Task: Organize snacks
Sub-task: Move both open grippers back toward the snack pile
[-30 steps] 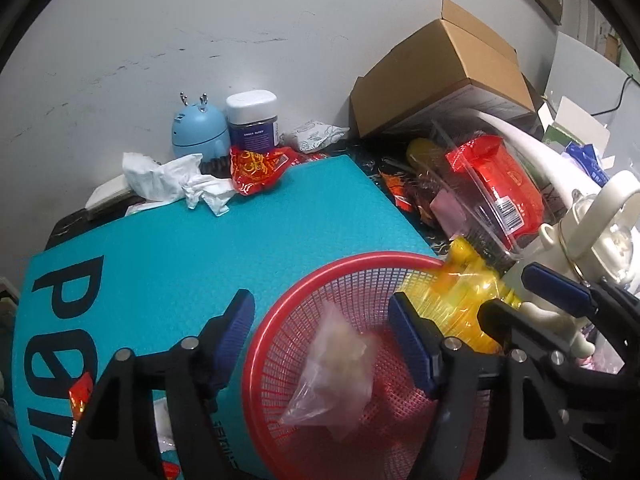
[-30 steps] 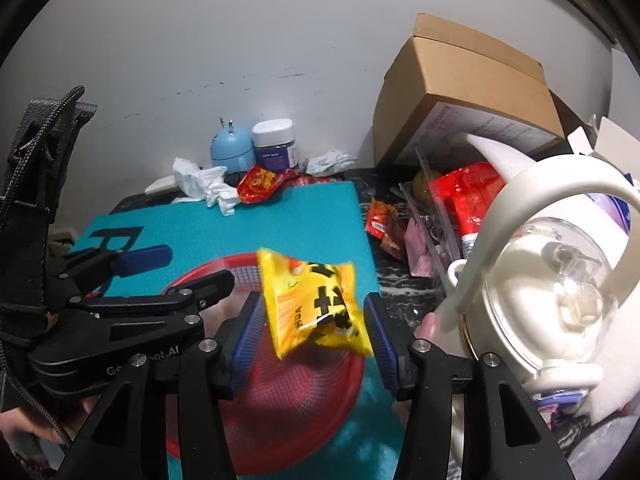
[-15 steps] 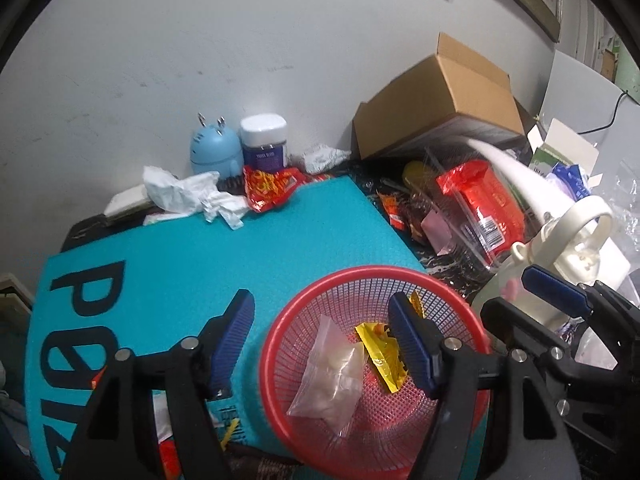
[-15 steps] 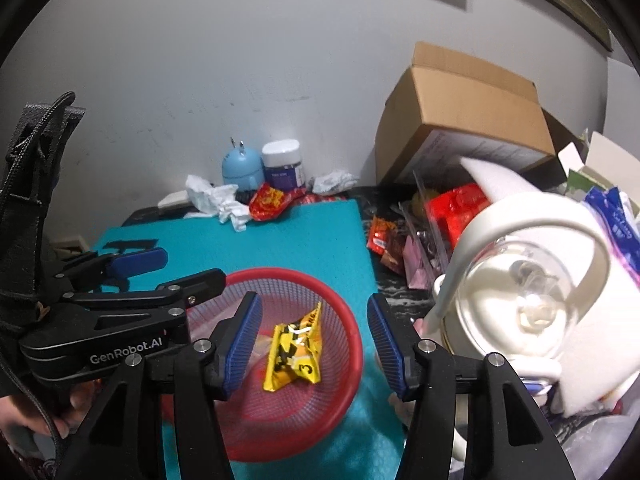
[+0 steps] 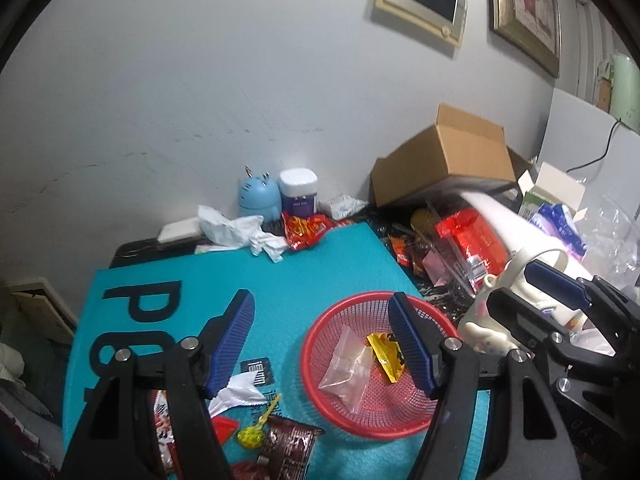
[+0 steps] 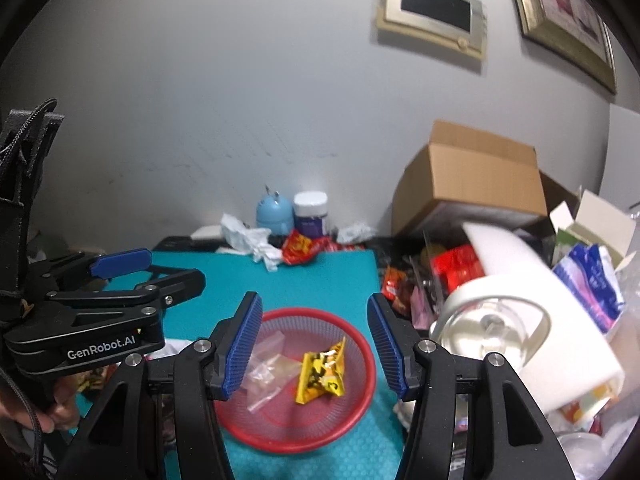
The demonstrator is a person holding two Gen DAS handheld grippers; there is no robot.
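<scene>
My red basket point(image 6: 362, 408) sits on the teal mat point(image 5: 320, 264) of the worktop, holding a yellow snack packet point(image 6: 322, 374) and a clear plastic bag point(image 5: 346, 368). Both my left claw point(image 5: 322, 344) and right claw point(image 6: 314, 350) hang above it, fingers apart and empty. Only the left view shows loose snacks point(image 5: 288, 446) lying on the mat beside the basket.

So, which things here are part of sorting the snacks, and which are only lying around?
Part of the job:
red basket
yellow packet
clear bag
red snack bag
brown packet

Lying around:
cardboard box
blue jar
crumpled tissue
</scene>
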